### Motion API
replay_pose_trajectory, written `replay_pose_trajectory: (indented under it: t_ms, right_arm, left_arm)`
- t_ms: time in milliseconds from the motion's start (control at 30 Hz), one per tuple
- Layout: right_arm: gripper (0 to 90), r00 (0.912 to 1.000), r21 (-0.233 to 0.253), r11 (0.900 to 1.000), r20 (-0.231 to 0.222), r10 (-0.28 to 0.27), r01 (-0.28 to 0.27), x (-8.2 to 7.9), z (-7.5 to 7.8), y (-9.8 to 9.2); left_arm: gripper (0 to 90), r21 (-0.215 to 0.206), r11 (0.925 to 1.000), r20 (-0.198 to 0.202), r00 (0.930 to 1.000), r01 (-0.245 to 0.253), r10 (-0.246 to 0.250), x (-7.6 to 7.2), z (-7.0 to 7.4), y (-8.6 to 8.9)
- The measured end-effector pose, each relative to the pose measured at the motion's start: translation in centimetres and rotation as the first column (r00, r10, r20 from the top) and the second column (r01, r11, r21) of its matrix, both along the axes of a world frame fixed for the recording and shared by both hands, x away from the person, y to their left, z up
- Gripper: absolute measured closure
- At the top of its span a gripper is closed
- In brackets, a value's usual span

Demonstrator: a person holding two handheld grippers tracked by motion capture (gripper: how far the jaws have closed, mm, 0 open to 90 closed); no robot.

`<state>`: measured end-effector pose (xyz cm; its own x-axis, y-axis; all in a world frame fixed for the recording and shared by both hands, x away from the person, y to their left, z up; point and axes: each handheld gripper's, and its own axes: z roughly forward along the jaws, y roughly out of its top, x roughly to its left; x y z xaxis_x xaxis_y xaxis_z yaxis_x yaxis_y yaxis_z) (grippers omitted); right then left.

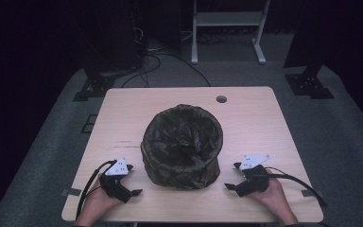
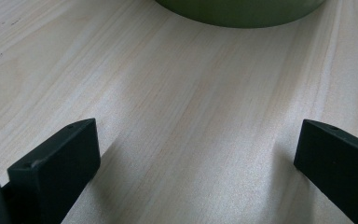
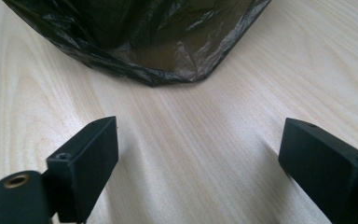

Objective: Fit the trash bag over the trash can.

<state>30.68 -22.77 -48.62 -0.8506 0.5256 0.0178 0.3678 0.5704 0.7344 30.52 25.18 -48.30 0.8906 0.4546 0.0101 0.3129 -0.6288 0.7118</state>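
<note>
The left gripper (image 1: 132, 179) and the right gripper (image 1: 232, 176) are both matte black, and each carries a pale grey three-cornered plate dotted with small dark holes on top. A black cable trails from each. Their fingers (image 3: 86, 158) are blocky black slabs with small screw holes in the upper faces, and a brass-coloured insert sits near one base. Both hands are bare.

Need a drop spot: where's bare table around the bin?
Free: the table behind the lined bin, up to the cable hole, and both far corners. Crowded: near edge, left tool and right tool flanking the bin.
</note>
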Motion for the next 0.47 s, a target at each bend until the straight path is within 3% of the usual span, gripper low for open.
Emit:
replay_pose_trajectory:
  t_ms: [467]
  right_arm:
    - [11.5,0.9999,-0.008,1.0,0.008,0.009,-0.008,-0.13,0.0,0.05]
  left_arm:
    - [0.0,0.0,1.0,0.0,1.0,0.0,0.0,0.0,0.0,0.0]
